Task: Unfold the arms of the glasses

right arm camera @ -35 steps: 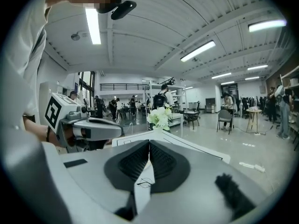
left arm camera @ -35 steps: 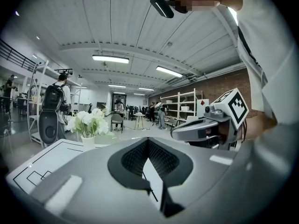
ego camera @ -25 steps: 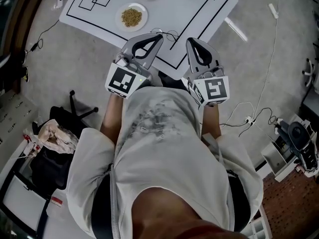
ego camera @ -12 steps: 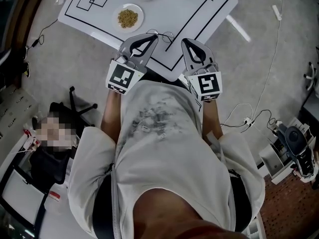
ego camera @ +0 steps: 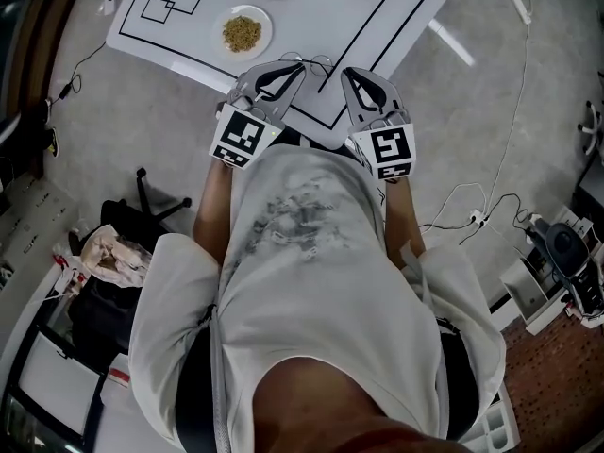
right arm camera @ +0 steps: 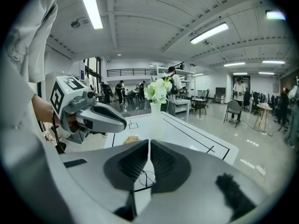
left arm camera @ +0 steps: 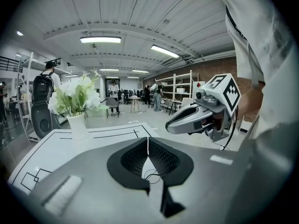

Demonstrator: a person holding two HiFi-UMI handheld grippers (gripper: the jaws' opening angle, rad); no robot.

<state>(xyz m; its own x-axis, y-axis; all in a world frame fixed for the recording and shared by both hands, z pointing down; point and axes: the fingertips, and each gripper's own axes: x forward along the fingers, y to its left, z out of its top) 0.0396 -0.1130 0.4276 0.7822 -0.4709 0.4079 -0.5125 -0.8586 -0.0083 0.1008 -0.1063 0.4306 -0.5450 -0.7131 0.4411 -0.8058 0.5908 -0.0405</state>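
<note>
Head view, looking steeply down: a person in a pale T-shirt holds a gripper in each hand over the near edge of a white desk [ego camera: 377, 12] marked with black lines. The left gripper [ego camera: 296, 66] and the right gripper [ego camera: 348, 74] point forward side by side, near each other but apart, each with a cube of square markers at its rear. The glasses [ego camera: 316, 63], a thin wire frame, lie on the desk between the two sets of jaws, just by their tips. They are too small here to tell whether their arms are folded.

In the left gripper view the jaws are closed, tips meeting with nothing held between them. The glasses [left arm camera: 150, 175] show just below and beyond the tips, untouched. The right gripper [left arm camera: 169, 127] hangs to the right of these jaws.

In the right gripper view the jaws are also closed and empty, with the glasses [right arm camera: 145, 177] just beneath their tips. The left gripper [right arm camera: 124, 123] hangs to the left of these jaws.

Beyond the left jaws sits a plate of brownish grains [ego camera: 243, 33]. Farther ahead stands a white vase of pale flowers [right arm camera: 155, 108].
</note>
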